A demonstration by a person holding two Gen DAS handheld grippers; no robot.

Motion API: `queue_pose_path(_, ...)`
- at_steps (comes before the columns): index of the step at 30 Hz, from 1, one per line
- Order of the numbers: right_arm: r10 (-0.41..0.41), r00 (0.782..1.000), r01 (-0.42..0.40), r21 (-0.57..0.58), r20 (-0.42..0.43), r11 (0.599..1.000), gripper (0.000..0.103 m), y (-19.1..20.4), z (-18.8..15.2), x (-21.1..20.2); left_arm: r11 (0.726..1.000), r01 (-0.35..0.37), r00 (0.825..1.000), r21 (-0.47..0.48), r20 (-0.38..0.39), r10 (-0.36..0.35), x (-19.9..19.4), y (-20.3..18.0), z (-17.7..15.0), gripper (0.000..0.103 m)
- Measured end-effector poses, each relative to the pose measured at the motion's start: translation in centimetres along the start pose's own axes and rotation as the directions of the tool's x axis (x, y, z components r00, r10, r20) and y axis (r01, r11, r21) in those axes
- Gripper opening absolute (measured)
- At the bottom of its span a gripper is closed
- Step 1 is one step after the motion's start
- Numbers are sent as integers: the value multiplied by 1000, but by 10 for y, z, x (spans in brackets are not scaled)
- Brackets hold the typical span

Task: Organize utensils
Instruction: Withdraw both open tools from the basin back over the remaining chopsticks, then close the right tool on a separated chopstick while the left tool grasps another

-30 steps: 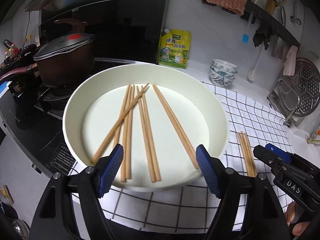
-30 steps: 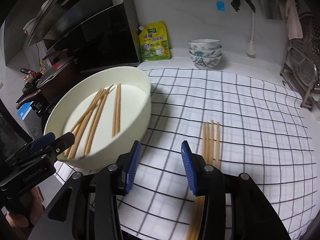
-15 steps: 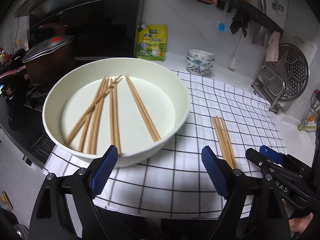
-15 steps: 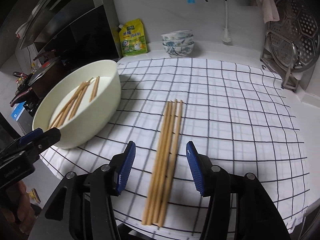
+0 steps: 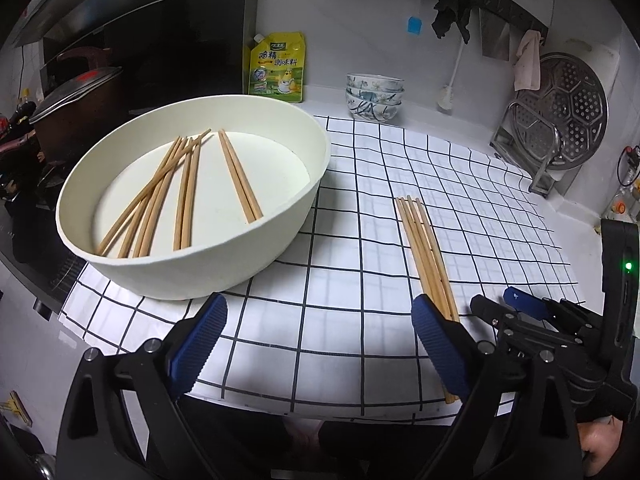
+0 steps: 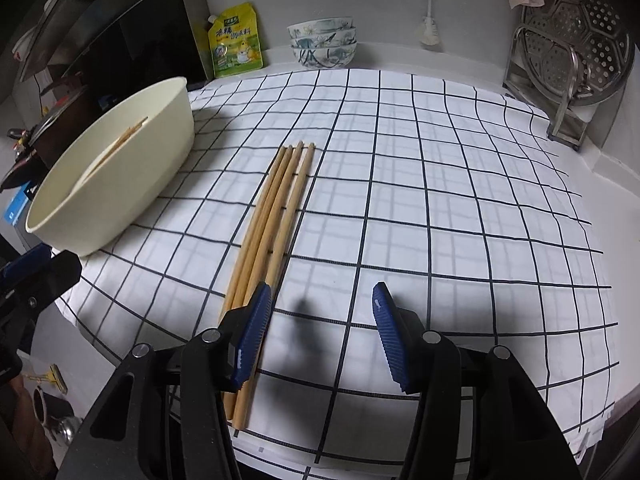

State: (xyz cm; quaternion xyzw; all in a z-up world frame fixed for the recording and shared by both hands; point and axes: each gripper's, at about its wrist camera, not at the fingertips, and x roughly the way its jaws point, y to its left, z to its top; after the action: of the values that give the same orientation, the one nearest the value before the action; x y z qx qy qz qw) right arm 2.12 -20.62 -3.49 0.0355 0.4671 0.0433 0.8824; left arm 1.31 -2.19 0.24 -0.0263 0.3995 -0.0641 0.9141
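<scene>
A large cream bowl (image 5: 308, 184) stands on the checked cloth at the left and holds several wooden chopsticks (image 5: 188, 192). The bowl (image 6: 132, 168) also shows in the right wrist view. A neat bundle of several chopsticks (image 5: 426, 248) lies on the cloth right of the bowl, also in the right wrist view (image 6: 272, 216). My left gripper (image 5: 318, 338) is open and empty, in front of the bowl. My right gripper (image 6: 320, 332) is open and empty, with its left finger over the bundle's near end.
A yellow seasoning pouch (image 5: 276, 68) and stacked patterned bowls (image 5: 374, 96) stand at the back wall. A metal steamer rack (image 5: 560, 120) stands at the right. A lidded pot (image 5: 76, 104) sits on the stove at the left. The cloth's front edge (image 6: 360, 464) overhangs the counter.
Both grippers have pulled back and shifted right. The left one has left the bowl's rim; the right one has widened its jaws and now has the chopstick bundle at its left finger.
</scene>
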Motion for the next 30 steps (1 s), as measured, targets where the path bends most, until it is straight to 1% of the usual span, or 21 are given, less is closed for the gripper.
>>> queue_pose_path(6,4,1000,-4,-33,0,999,51,8,3,7,1000,-15,1000,-9,-12,15,6,0,-3,92)
queue_pose_path(10,-12,1000,12,-62,-10,998,51,14,4,18,1000,-20,1000,-10,-17,20,8,-1,-5,92)
queue_pose_path(17,-32,999,31,-88,-11,996,50,15,0,22,1000,-13,1000,-10,-28,13,12,-4,-5,92)
queue_pose_path(18,-30,999,29,-89,-10,996,47,14,0,22,1000,-9,999,-4,-34,8,14,-5,-6,92)
queue_pose_path(19,-32,999,31,-92,-9,995,39,13,0,22,1000,-4,999,2,-40,4,15,-7,-6,92)
queue_pose_path(20,-36,999,35,-96,-7,995,35,12,0,21,1000,1,999,9,-46,0,17,-9,-7,92)
queue_pose_path(21,-41,999,40,-100,-6,994,26,10,1,21,1000,5,999,14,-51,-4,18,-12,-8,92)
queue_pose_path(22,-42,999,41,-100,-5,994,20,9,1,20,1000,9,998,20,-55,-8,19,-15,-9,92)
queue_pose_path(25,-29,1000,29,-89,0,996,13,0,1,20,999,23,998,42,-62,-21,23,-27,-9,92)
queue_pose_path(30,-22,1000,22,-30,9,999,10,-22,-2,15,996,43,996,78,-83,-36,37,-46,-11,93)
